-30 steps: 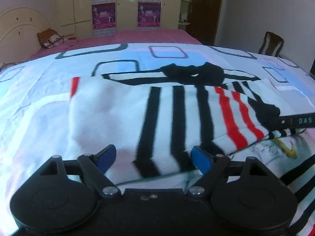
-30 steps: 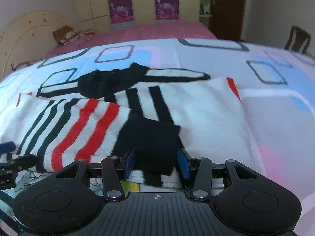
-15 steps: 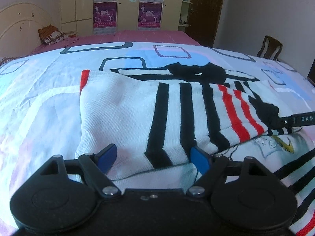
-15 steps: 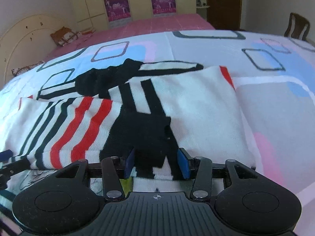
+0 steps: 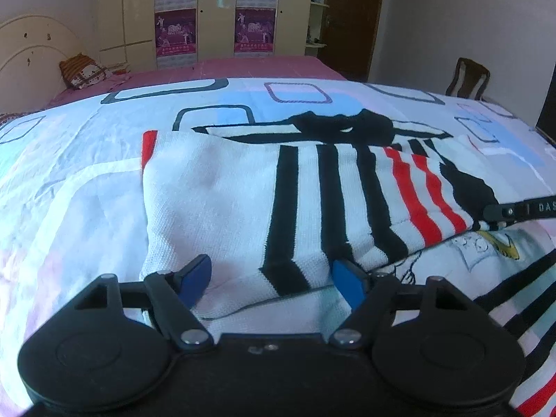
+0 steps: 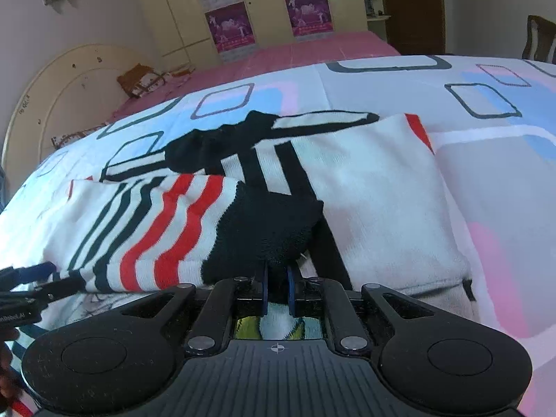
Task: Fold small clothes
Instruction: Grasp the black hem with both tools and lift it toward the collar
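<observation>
A small white knit sweater (image 5: 222, 205) with black and red stripes lies on the bed, both sleeves folded across its body. My left gripper (image 5: 271, 278) is open, its blue pads either side of the near edge of the left folded part. My right gripper (image 6: 277, 286) is shut on the black cuff (image 6: 274, 229) of the striped sleeve (image 6: 166, 222). The right gripper's side also shows in the left wrist view (image 5: 521, 208) at the cuff. The left gripper's tips show in the right wrist view (image 6: 31, 278).
The sweater rests on a white bedsheet (image 5: 69, 187) with blue, pink and grey squares. A pink cover (image 5: 222, 69), a cushion (image 5: 83, 74) and a headboard (image 5: 31, 45) lie beyond. A wooden chair (image 5: 467, 78) stands far right. Wardrobes line the back wall.
My right gripper has closed from open onto the black cuff. My left gripper stayed open and drew back a little, so more of the sweater shows.
</observation>
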The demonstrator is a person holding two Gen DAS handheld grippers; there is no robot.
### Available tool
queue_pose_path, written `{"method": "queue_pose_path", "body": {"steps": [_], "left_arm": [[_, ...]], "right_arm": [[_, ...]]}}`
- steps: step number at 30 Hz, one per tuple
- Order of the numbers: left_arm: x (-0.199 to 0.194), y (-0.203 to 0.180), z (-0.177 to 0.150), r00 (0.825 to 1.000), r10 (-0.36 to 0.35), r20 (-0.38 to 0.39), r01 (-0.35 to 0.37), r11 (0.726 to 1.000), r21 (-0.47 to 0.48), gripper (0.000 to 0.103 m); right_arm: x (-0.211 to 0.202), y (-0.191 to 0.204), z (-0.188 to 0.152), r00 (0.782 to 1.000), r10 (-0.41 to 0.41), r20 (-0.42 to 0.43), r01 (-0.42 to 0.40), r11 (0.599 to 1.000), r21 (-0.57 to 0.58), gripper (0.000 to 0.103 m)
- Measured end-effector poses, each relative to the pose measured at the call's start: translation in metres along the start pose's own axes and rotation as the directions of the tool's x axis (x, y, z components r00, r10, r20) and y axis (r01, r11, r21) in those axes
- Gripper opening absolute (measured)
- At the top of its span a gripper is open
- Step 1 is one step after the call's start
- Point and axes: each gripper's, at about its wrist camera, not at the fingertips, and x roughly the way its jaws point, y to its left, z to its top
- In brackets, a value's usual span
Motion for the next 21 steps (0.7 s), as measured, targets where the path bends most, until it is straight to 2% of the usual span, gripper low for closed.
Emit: {"method": "queue_pose_path", "body": {"steps": [3,5,6,8,11,13,15,18,19,20,21], "left_arm": [[-0.005,0.002,0.005,1.000,-0.002,-0.003,0.002,0.999,-0.033,0.077],[-0.006,0.005,0.006,1.000,-0.009,-0.006,0.008,0.998,-0.067,0.078],[-0.004,0.005,0.005,1.000,-0.007,-0.011,0.006,0.998,-0.066,0.078],[0.000,0.002,0.004,1.000,0.002,-0.015,-0.003,0.999,-0.053,0.081],[0.004,-0.007,0.003,0.999,0.033,-0.023,-0.034,0.999,-0.018,0.084],[0.005,-0.011,0.002,0.998,0.050,-0.023,-0.050,0.999,-0.011,0.084],[0.004,-0.012,0.002,0.998,0.059,-0.023,-0.059,0.998,-0.012,0.084],[0.003,-0.015,0.003,0.996,0.076,-0.035,-0.076,0.997,0.010,0.084],[0.001,-0.017,0.004,0.996,0.085,-0.042,-0.084,0.996,0.021,0.086],[-0.004,-0.019,0.005,0.994,0.097,-0.045,-0.095,0.995,0.031,0.092],[-0.008,-0.021,0.004,0.993,0.107,-0.043,-0.105,0.994,0.035,0.096]], "right_arm": [[-0.004,0.004,0.009,0.999,-0.032,0.011,0.032,0.999,-0.009,0.010],[-0.019,0.010,0.013,0.993,-0.075,0.090,0.078,0.996,-0.033,0.012],[-0.021,0.012,0.014,0.991,-0.085,0.107,0.089,0.995,-0.038,0.031],[-0.015,0.014,0.014,0.994,-0.062,0.090,0.067,0.996,-0.052,0.057],[0.012,0.013,0.005,0.998,-0.057,-0.029,0.055,0.996,-0.069,0.053],[0.012,0.017,0.001,0.998,-0.066,-0.009,0.064,0.991,-0.117,0.051],[0.007,0.018,0.003,0.999,-0.032,-0.025,0.029,0.993,-0.116,0.020],[0.005,0.019,0.001,0.999,-0.028,-0.037,0.023,0.990,-0.140,0.020],[0.003,0.018,0.001,0.999,-0.030,-0.039,0.025,0.992,-0.126,0.020],[-0.001,0.017,0.001,0.999,-0.038,-0.039,0.033,0.993,-0.112,0.024],[-0.010,0.016,0.001,0.998,-0.057,-0.030,0.053,0.993,-0.101,0.049]]}}
